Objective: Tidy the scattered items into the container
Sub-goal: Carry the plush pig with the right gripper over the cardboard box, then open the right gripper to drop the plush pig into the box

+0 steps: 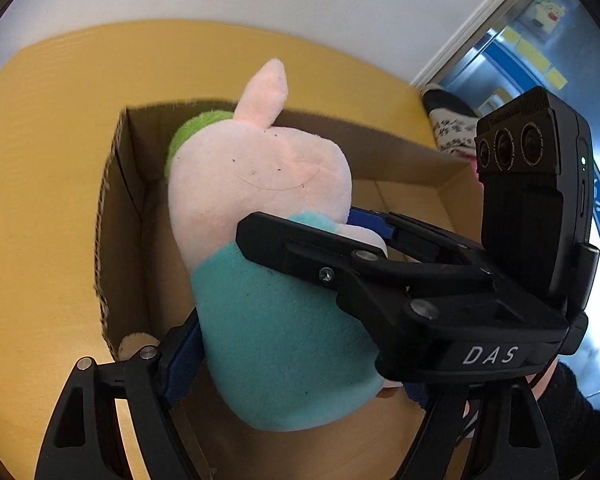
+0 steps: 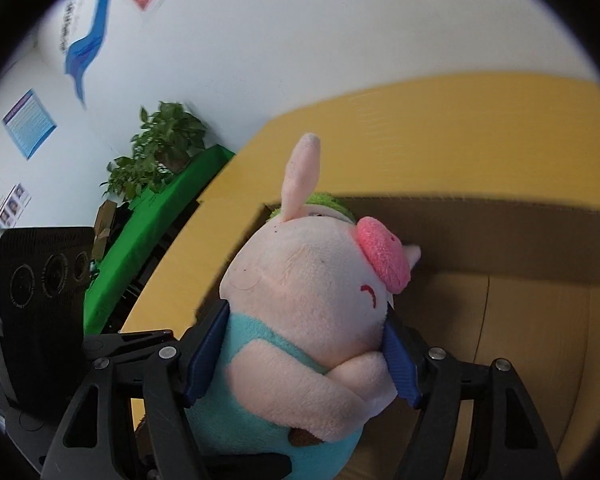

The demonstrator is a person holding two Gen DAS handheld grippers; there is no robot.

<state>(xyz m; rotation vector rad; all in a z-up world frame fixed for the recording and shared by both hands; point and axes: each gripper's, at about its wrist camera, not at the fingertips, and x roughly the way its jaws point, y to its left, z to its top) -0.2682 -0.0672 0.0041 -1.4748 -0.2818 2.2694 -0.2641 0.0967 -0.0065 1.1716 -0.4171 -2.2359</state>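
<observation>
A plush pig point(image 1: 260, 184) with a pink head and teal body hangs over an open cardboard box point(image 1: 128, 216) on the yellow table point(image 1: 40, 160). My left gripper point(image 1: 300, 376) is shut on its teal body; one blue pad point(image 1: 180, 360) presses the left side, while the other finger is mostly hidden. My right gripper point(image 1: 312, 228) reaches in from the right and clamps the pig near the neck. In the right wrist view the pig point(image 2: 312, 280) sits squeezed between that gripper's point(image 2: 300, 360) blue pads point(image 2: 204, 356), above the box point(image 2: 500, 240). A green plush point(image 1: 188, 132) lies in the box behind the pig.
A brown round item point(image 1: 134, 344) shows in the box's near corner. A patterned cloth thing point(image 1: 452, 128) lies on the table beyond the box. A gloved hand point(image 1: 572, 400) holds the right gripper. A green-covered table point(image 2: 164, 200) and a potted plant point(image 2: 160, 144) stand by the wall.
</observation>
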